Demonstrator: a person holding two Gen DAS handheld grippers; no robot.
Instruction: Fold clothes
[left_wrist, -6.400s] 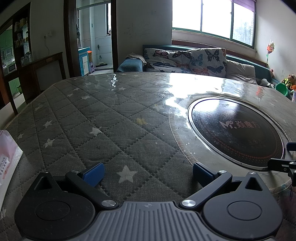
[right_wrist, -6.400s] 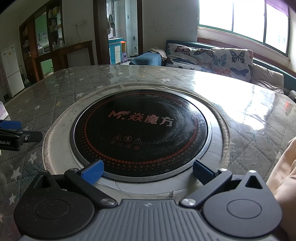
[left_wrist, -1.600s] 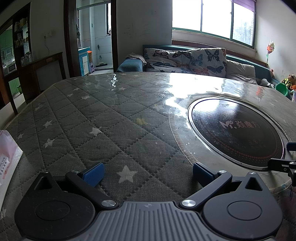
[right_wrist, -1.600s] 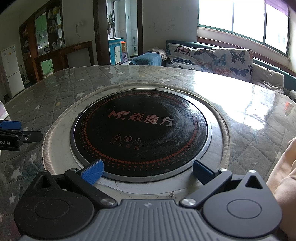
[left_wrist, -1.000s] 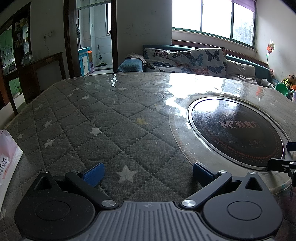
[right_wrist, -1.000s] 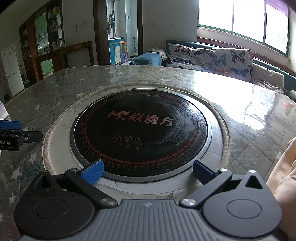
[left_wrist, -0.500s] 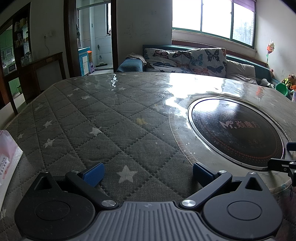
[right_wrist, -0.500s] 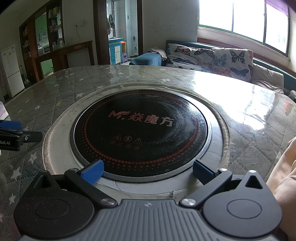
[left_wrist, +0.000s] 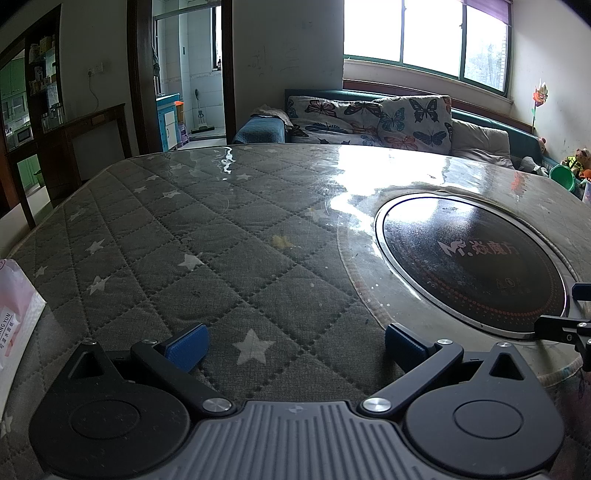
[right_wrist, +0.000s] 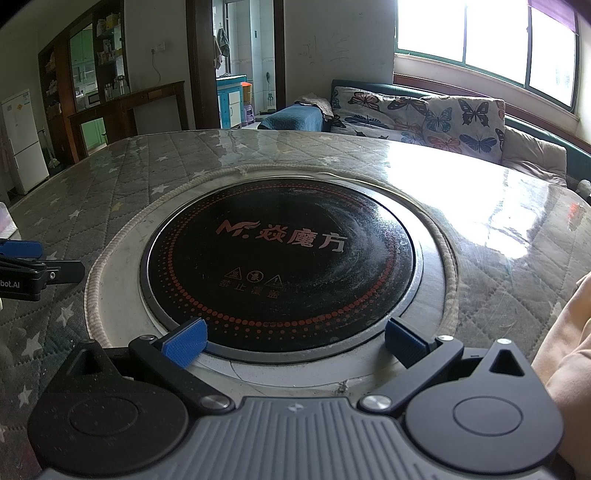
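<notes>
My left gripper (left_wrist: 293, 345) stands open low over a grey quilted table cover with white stars (left_wrist: 221, 258), nothing between its blue pads. My right gripper (right_wrist: 295, 345) is open too, hovering at the near rim of a round black induction cooktop (right_wrist: 280, 266) set into the table. A peach-coloured cloth (right_wrist: 569, 354) shows at the right edge of the right wrist view, beside the right gripper and apart from its fingers. Each gripper appears at the edge of the other's view.
A pink and white packet (left_wrist: 16, 317) lies at the table's left edge. The cooktop (left_wrist: 472, 266) fills the table's right half. Behind the table stand a sofa with butterfly cushions (left_wrist: 369, 120), a doorway (left_wrist: 188, 74) and a white fridge (right_wrist: 20, 144).
</notes>
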